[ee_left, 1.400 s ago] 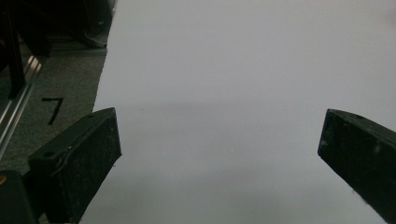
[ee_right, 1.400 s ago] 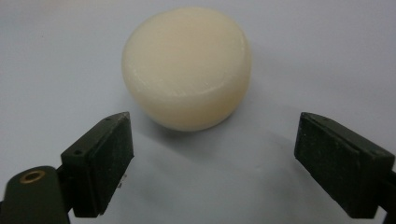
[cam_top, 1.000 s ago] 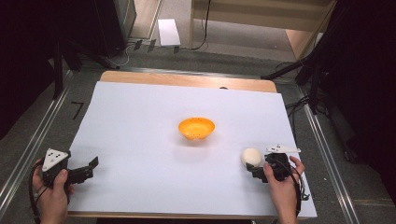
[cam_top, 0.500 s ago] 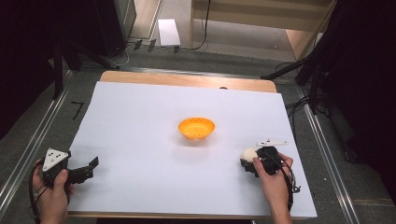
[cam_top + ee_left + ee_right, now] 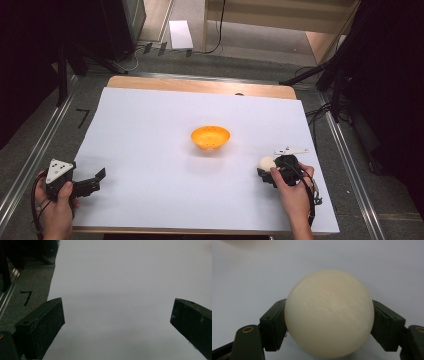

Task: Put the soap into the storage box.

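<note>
orange bowl (image 5: pixel 210 138) well apart from clamped ball (image 5: pixel 329 313).

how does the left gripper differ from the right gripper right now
The left gripper has its jaws spread wide with nothing between them; the right gripper has its jaws closed on a cream ball, pressing it from both sides. In the high view the left gripper sits near the sheet's front left corner, the right gripper at the front right. Both are hand-held, low over the white sheet, with black jaws.
</note>
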{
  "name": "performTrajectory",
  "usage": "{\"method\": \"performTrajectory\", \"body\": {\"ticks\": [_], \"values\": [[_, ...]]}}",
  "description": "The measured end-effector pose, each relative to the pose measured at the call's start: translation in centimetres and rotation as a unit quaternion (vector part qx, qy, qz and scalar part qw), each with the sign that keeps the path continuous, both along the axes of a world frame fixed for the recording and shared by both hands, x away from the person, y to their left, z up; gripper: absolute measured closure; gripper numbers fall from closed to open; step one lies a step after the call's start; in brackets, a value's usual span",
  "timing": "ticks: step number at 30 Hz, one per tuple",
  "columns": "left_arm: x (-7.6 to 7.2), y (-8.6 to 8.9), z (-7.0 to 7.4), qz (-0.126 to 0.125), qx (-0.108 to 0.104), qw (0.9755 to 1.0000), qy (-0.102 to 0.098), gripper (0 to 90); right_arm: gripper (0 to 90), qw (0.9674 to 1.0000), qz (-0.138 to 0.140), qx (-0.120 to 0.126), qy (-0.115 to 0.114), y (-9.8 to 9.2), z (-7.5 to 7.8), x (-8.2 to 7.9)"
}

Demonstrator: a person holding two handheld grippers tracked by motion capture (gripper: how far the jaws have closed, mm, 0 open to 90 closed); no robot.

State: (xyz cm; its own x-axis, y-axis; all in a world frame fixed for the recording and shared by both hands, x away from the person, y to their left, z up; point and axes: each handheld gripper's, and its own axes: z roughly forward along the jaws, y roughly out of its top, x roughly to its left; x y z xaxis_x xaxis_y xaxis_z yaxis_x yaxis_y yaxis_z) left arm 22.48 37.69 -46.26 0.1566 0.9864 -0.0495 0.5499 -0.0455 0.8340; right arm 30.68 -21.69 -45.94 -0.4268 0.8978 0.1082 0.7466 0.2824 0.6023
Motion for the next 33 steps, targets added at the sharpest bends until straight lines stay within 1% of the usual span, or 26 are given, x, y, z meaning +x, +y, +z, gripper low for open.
{"method": "performTrajectory", "body": {"ticks": [2,3,6,8,11,21,27,29,33], "values": [[0.0,0.0,0.0,0.0,0.0,1.0,0.0,0.0,24.4,1.0,0.0,0.001,0.0,0.0,0.0,0.1],[0.0,0.0,0.0,0.0,0.0,1.0,0.0,0.0,24.4,1.0,0.006,0.006,0.0,0.0,0.0,0.2],[0.0,0.0,0.0,0.0,0.001,1.0,0.0,0.0,24.4,0.9999,0.008,0.007,0.005,0.2,0.0,0.4],[0.0,0.0,0.0,-0.001,0.0,1.0,0.0,0.0,24.4,0.9997,0.016,0.016,0.009,0.4,0.1,0.6],[0.0,0.0,0.0,-0.001,0.002,1.0,0.0,0.0,24.4,0.9997,0.019,0.015,0.01,0.7,0.1,0.9],[0.0,0.0,0.0,0.0,0.0,1.0,0.0,0.0,24.4,0.9994,0.029,0.019,0.006,1.6,0.7,1.4],[0.0,0.0,0.0,-0.001,0.002,1.0,0.0,0.0,24.4,0.9993,0.028,0.023,0.005,1.8,1.0,1.7],[0.0,0.0,0.0,-0.001,0.003,1.0,0.001,0.0,24.4,0.9991,0.029,0.03,0.005,2.1,1.3,1.8],[0.0,0.0,0.0,-0.001,0.002,1.0,0.001,0.0,24.4,0.9989,0.033,0.033,0.004,2.4,1.5,1.9]]}}
